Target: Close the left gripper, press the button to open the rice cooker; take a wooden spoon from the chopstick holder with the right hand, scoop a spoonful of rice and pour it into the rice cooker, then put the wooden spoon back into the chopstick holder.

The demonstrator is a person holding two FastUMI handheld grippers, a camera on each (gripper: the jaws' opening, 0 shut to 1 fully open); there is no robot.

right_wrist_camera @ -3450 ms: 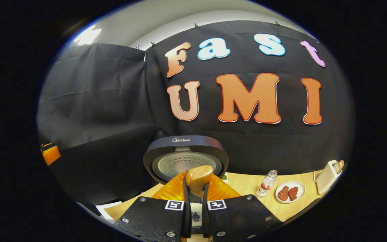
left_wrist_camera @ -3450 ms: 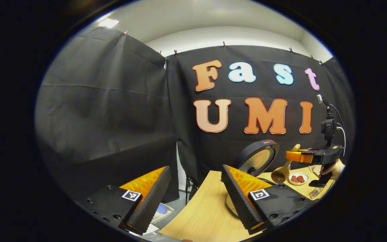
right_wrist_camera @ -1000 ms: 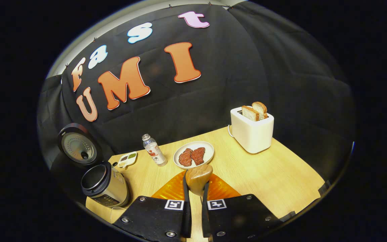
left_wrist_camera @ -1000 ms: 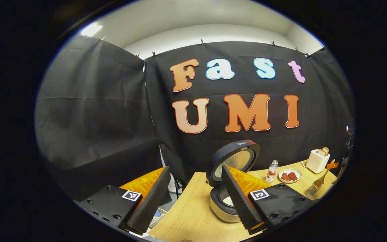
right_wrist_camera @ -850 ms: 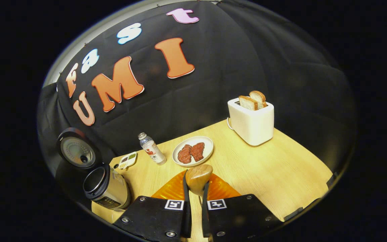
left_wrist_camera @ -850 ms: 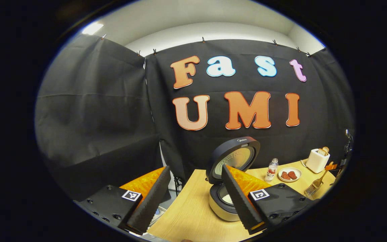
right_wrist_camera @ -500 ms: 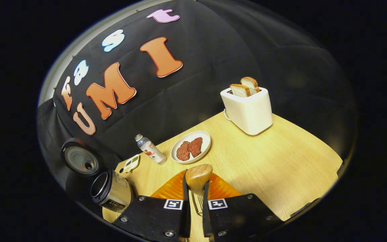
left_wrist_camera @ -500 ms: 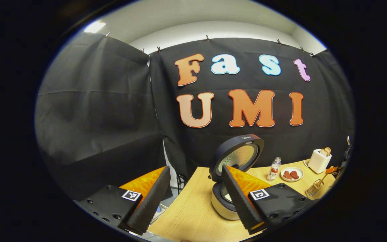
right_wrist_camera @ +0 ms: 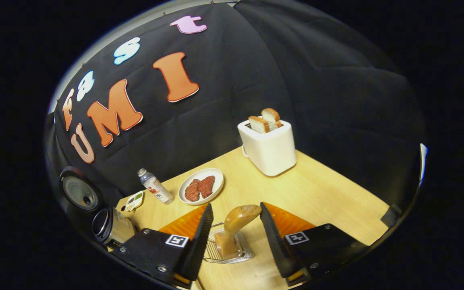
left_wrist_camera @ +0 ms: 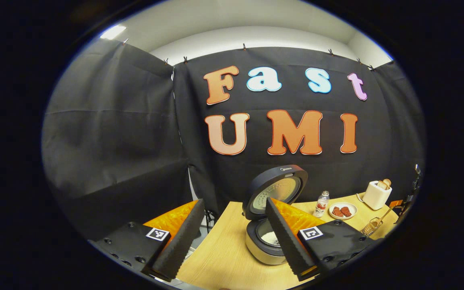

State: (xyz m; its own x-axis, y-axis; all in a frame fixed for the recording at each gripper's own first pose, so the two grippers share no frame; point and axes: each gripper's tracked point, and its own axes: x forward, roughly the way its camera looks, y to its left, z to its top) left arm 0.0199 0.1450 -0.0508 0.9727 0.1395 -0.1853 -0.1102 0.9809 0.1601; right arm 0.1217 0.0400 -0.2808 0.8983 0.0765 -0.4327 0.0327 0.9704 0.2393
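A brand name is printed on the raised lid of the rice cooker [left_wrist_camera: 270, 225], too small to be made out, and the label on the bottle [right_wrist_camera: 155, 187] cannot be read. In the right gripper view, the right gripper [right_wrist_camera: 232, 225] is held with its jaws spread apart, and the wooden spoon [right_wrist_camera: 234, 227] is seen standing in the wire chopstick holder [right_wrist_camera: 226, 251] between the fingers (untouched by either). The left gripper [left_wrist_camera: 232, 237] is likewise held open, with nothing gripped, above the table [left_wrist_camera: 224, 262] beside the cooker.

A staged kitchen corner inside a recording booth: black cloth walls [right_wrist_camera: 316, 80] hang behind a wooden table [right_wrist_camera: 320, 193]. On the table, a toaster [right_wrist_camera: 270, 151] holds bread, with a plate of meat [right_wrist_camera: 201, 186], a bottle [right_wrist_camera: 155, 186] and an open rice cooker [left_wrist_camera: 268, 217] left of it.
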